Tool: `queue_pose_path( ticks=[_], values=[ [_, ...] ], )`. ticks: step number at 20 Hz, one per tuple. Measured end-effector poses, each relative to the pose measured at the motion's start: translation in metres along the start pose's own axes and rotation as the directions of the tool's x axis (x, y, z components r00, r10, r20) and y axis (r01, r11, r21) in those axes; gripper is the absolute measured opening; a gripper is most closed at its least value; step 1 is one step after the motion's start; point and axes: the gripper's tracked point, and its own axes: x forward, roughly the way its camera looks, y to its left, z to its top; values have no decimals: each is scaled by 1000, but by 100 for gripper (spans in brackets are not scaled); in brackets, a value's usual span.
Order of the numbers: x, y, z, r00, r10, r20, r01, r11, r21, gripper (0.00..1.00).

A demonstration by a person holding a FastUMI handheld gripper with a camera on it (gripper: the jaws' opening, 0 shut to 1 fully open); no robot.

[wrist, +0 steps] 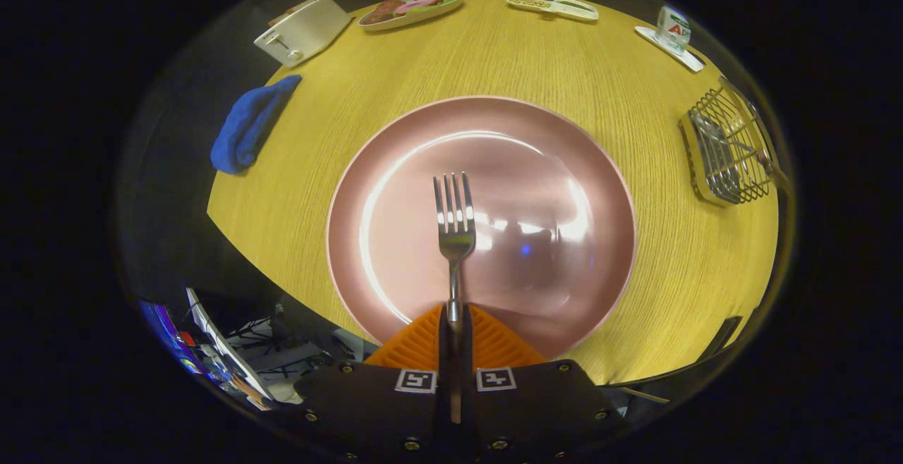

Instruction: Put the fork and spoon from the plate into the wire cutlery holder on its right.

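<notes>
Our gripper is closed tight on the fork, both fingers pinching the handle so the tines point straight ahead over the plate. We judge the fork is lifted clear of the plate, ready to carry. The wire holder stands on the counter to the right of the plate, well apart from it, and something metal, perhaps the spoon, already seems to lie inside.

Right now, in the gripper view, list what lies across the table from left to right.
Blue cloth → toaster → fork, clamped between the fingers, over the pink plate → wire cutlery holder.
</notes>
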Motion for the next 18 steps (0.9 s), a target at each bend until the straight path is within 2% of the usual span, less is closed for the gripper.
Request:
queue_pose_path(
  ticks=[3,18],
  values=[
    [-4,1,4,1000,27,13,-27,1000,5,6],
    [-29,-27,30,997,40,72,-45,996,78,6]
  ],
)
